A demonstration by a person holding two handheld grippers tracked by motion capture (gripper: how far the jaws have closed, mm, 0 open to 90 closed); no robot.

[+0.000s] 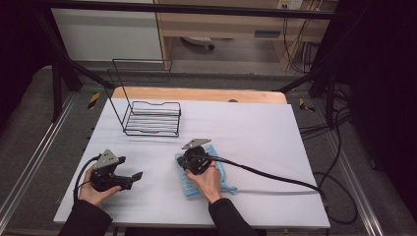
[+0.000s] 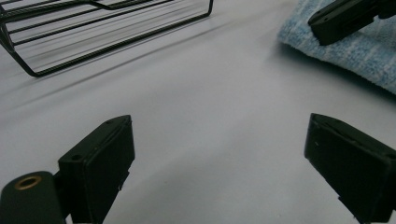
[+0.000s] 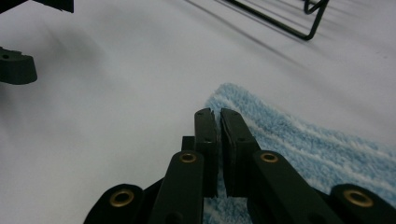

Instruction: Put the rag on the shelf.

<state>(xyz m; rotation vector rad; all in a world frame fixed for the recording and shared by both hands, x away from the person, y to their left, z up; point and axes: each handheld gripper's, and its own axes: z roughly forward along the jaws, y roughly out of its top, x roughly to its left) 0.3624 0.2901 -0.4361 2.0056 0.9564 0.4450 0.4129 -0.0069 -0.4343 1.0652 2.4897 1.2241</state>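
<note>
A light blue striped towel [image 1: 189,186] lies flat on the white table top [image 1: 255,132], near the front centre. My right gripper [image 1: 184,161] rests over the towel's far end with its jaws pressed together. In the right gripper view the shut jaws [image 3: 218,114] point past the towel's [image 3: 303,140] edge, and I see no cloth between them. My left gripper [image 1: 135,178] sits to the left of the towel, held low over the bare table. Its jaws [image 2: 219,122] stand wide open with nothing between them. The towel [image 2: 359,53] and the right gripper [image 2: 343,18] lie ahead of it to the right.
A black wire rack [image 1: 152,119] with a tall back frame stands at the table's far left; it also appears as the rack [image 2: 93,32] and the rack [image 3: 289,21]. A black cable [image 1: 275,178] trails right from the right gripper. The left gripper [image 3: 16,65] is at the upper left.
</note>
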